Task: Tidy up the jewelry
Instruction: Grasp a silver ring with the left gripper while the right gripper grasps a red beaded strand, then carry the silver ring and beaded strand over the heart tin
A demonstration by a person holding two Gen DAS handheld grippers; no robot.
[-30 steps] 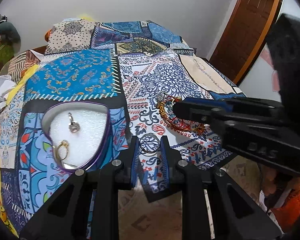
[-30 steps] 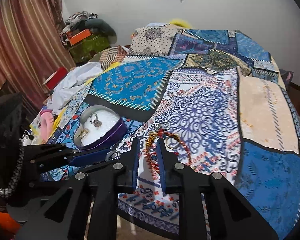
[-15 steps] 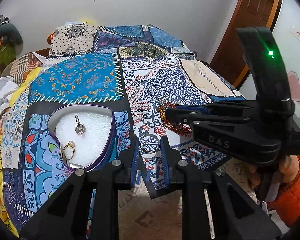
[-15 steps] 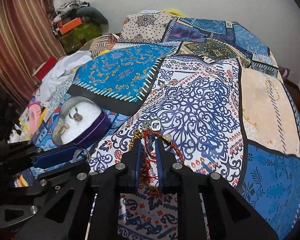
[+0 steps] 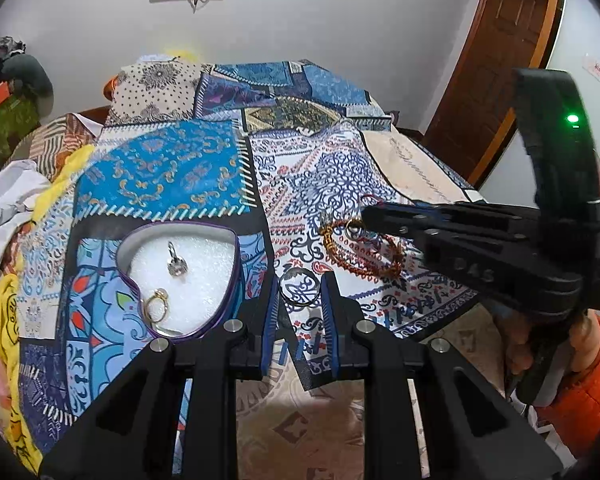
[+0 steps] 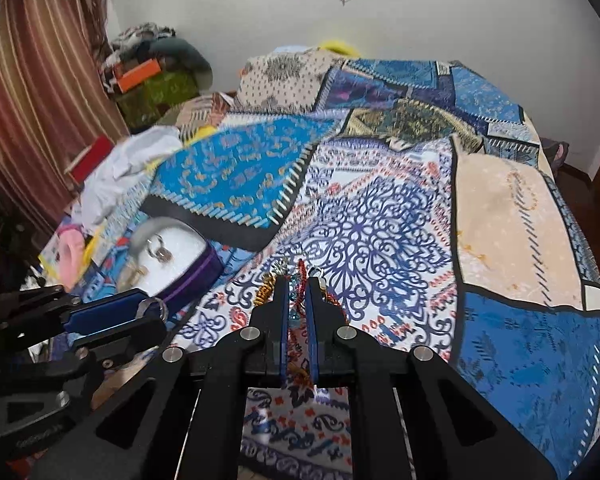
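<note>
My left gripper (image 5: 299, 286) is shut on a plain silver ring (image 5: 300, 287), held just right of a purple heart-shaped box (image 5: 231, 280). On the box's white foam lie a stone ring (image 5: 177, 266) and a gold ring (image 5: 156, 305). My right gripper (image 6: 296, 285) has its jaws nearly closed around a red and gold beaded bracelet (image 6: 299, 270), which lies on the patterned bedspread (image 6: 380, 236). The left wrist view shows the bracelet (image 5: 360, 269) under the right gripper (image 5: 366, 218), with a small ring (image 5: 354, 229) beside it. The box (image 6: 188, 276) shows in the right wrist view.
The bedspread's front edge (image 5: 420, 330) hangs just beyond my left fingers, with patterned floor below. Crumpled clothes (image 5: 8, 204) lie at the bed's left side. A wooden door (image 5: 496, 60) stands at the right. Striped curtains (image 6: 32, 92) hang at the left.
My right gripper has moved forward and down onto the bracelet, and its jaws have narrowed around it. My left gripper keeps hold of the silver ring beside the box.
</note>
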